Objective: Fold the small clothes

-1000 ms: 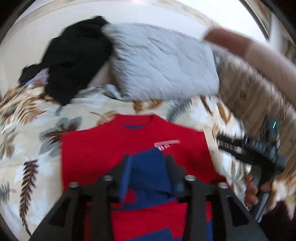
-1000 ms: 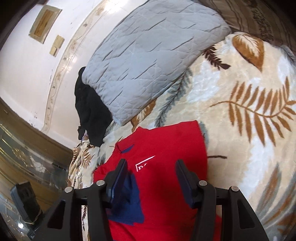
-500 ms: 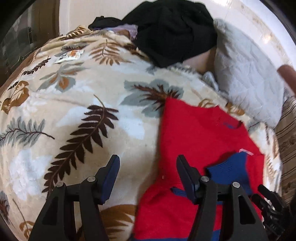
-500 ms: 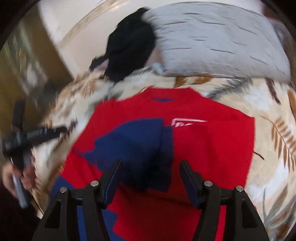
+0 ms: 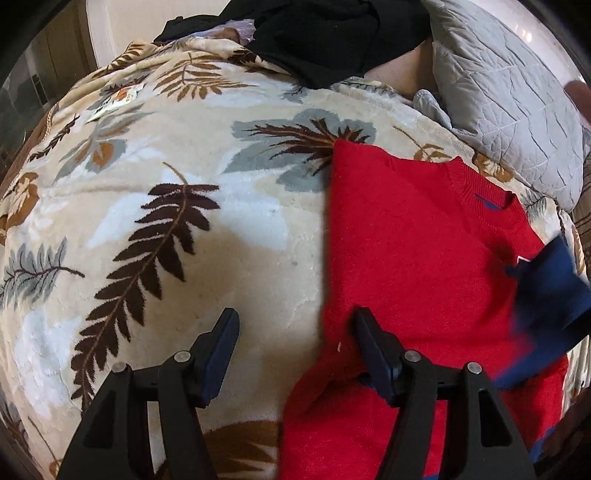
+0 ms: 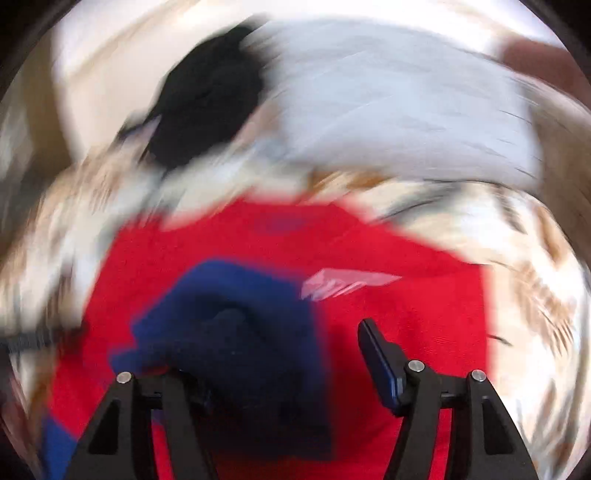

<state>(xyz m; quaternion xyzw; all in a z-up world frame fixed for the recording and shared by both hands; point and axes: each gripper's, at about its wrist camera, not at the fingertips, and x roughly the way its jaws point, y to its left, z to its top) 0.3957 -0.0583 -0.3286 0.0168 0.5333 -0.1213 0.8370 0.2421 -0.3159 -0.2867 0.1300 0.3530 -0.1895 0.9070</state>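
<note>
A red sweater (image 5: 413, 266) with navy blue sleeves lies flat on the leaf-print blanket (image 5: 155, 229); it also shows in the blurred right wrist view (image 6: 399, 325). My left gripper (image 5: 293, 345) is open and empty, straddling the sweater's left edge. A blue sleeve (image 5: 546, 295) is folded over the chest at the right. My right gripper (image 6: 291, 350) is open above the sweater; the blue sleeve (image 6: 236, 332) drapes over its left finger and hides it.
A grey quilted pillow (image 5: 509, 96) lies behind the sweater, also in the right wrist view (image 6: 399, 110). A pile of black clothes (image 5: 325, 33) sits at the back of the blanket. The blanket's left edge drops off beside dark furniture.
My left gripper let go of the blue sleeve and swung left to the sweater's edge. My right gripper moved fast over the sweater, and the blue sleeve now lies over its left finger.
</note>
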